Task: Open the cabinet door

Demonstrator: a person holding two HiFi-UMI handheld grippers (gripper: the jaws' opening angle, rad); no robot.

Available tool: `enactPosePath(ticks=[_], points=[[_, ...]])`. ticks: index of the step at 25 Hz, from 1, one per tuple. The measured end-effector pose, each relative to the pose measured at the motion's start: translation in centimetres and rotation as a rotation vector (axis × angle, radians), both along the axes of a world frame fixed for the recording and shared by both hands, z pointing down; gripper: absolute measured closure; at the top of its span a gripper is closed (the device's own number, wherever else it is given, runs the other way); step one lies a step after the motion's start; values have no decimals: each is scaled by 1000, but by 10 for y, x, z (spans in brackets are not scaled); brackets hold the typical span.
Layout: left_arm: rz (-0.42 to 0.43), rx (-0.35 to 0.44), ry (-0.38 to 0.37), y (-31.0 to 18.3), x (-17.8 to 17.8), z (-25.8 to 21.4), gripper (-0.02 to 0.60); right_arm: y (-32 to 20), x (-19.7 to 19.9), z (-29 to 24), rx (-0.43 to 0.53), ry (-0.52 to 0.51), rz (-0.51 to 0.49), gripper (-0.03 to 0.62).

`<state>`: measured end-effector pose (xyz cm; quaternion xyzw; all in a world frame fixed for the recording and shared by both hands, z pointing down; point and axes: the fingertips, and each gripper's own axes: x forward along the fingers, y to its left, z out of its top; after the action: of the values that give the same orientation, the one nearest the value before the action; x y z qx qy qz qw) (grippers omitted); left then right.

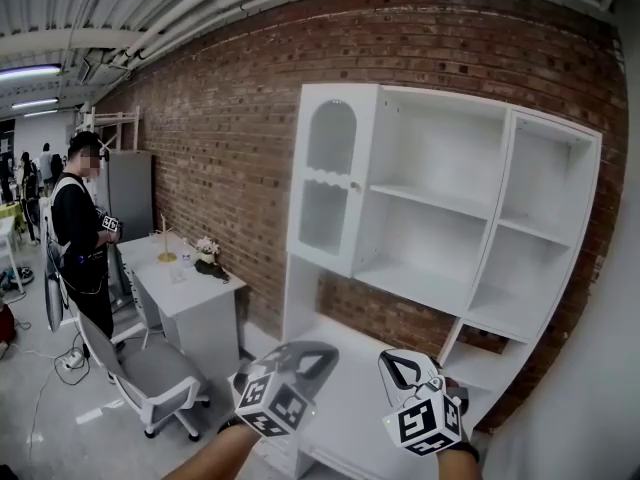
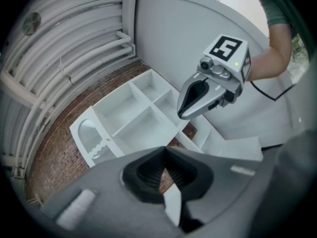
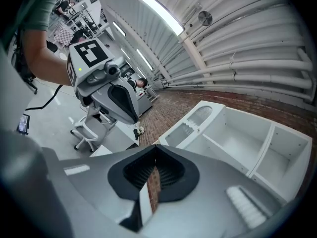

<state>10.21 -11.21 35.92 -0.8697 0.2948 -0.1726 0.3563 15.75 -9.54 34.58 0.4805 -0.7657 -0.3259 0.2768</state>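
A white cabinet (image 1: 440,208) stands against the brick wall. Its door (image 1: 330,178), with an arched window, is swung out to the left, so the shelves show. Low in the head view, in front of the cabinet's lower counter and apart from it, are my left gripper (image 1: 322,352) and my right gripper (image 1: 388,362). Both are shut with nothing between the jaws. In the left gripper view my left gripper (image 2: 166,150) points at the cabinet (image 2: 138,113) and its door (image 2: 91,138), with the right gripper (image 2: 181,115) above. The right gripper view shows my right gripper (image 3: 156,148), the door (image 3: 190,123) and the left gripper (image 3: 135,121).
A white desk (image 1: 190,288) with small items and a grey office chair (image 1: 150,373) stand left of the cabinet. A person (image 1: 80,238) in black stands further left beside a grey locker (image 1: 130,203). The brick wall (image 1: 230,128) runs behind everything.
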Motion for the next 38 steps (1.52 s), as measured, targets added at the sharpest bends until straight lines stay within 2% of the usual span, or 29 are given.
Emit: enactPosePath(ticks=[12,24,38], points=[[84,0,15,-41,-6,-7,584,-37,-9,-3,-8,16,80,588],[109,-13,22,-77,-38,-2,584,-69,-44,2,-23,26,102,588],[148,-17,29,-126,-60,-1,584,-116,-65,5,-30,31,144,588]])
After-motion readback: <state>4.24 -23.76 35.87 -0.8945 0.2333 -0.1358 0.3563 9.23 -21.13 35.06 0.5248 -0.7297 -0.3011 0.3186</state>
